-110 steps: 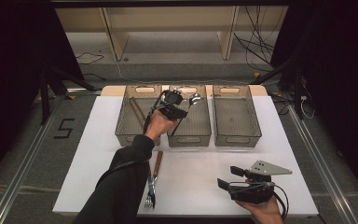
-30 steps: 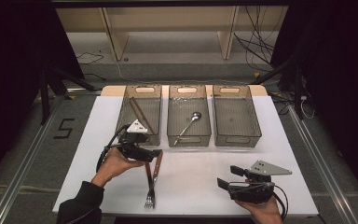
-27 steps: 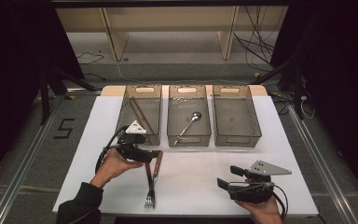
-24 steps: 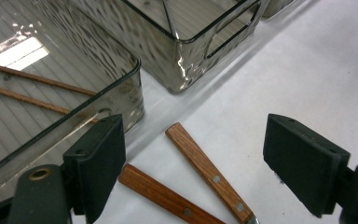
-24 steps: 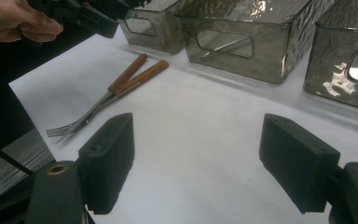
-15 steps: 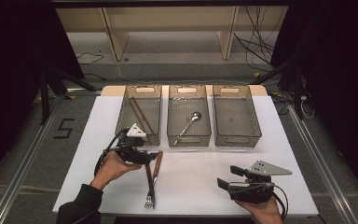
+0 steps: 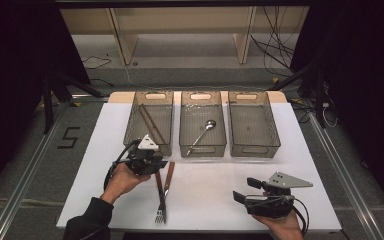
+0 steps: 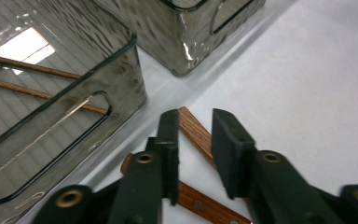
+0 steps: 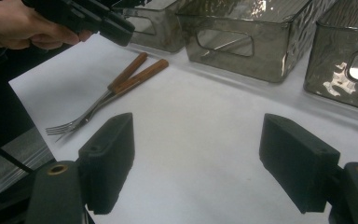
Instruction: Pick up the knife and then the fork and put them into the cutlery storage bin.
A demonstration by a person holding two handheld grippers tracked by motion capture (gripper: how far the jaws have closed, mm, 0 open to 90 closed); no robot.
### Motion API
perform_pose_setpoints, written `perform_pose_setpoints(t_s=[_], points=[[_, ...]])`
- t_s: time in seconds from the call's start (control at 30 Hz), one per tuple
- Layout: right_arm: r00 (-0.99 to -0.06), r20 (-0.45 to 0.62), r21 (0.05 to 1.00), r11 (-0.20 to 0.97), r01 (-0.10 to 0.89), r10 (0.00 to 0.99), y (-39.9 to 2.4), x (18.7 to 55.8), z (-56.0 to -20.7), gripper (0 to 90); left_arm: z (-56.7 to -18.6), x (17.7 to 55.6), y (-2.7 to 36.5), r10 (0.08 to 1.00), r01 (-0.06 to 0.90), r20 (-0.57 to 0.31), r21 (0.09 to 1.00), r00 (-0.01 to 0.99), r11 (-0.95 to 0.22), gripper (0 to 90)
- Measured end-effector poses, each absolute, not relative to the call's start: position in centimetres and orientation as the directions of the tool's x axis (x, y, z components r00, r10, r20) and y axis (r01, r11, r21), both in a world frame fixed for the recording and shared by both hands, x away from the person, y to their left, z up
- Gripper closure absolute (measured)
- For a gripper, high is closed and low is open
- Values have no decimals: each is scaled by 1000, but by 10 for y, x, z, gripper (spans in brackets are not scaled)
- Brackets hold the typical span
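Starting nearest us, we see the right gripper [image 7: 241, 196] resting low on the white table [image 7: 310, 165] at the near right, its jaws spread wide with nothing between them; it looks parked while the other hand works. To the near left, two wooden-handled forks [image 7: 162, 192] lie crossed on the table, tines toward us. The left gripper [image 7: 161, 163] sits over their far handle ends, and its jaws have just been closing; in the left gripper view they stand narrow with one handle [image 8: 196, 134] running between them, though whether the pads press on it we cannot tell. Farther back stand three clear bins: chopsticks [image 7: 150, 123] in the left bin [image 7: 131, 125], a spoon [image 7: 201, 134] in the middle bin [image 7: 203, 150], so we judge the right bin [image 7: 275, 135] awaits forks.
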State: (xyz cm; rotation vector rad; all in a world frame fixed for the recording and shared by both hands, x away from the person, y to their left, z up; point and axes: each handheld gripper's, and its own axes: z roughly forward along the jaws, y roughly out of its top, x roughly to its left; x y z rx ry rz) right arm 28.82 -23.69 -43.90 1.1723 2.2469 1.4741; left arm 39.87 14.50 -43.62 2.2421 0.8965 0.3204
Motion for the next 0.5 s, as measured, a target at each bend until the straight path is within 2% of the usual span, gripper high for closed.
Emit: perform_pose_setpoints(t_s=[0.23,0.5], points=[[-663,238,844,187,503,710,-235,288,-439,273,-451,401,140,671,520,-14,644,742,-561,887],[-668,237,841,196,505,706,-233,288,-439,273,-469,409,142,677,550,-22,601,736,-579,890]])
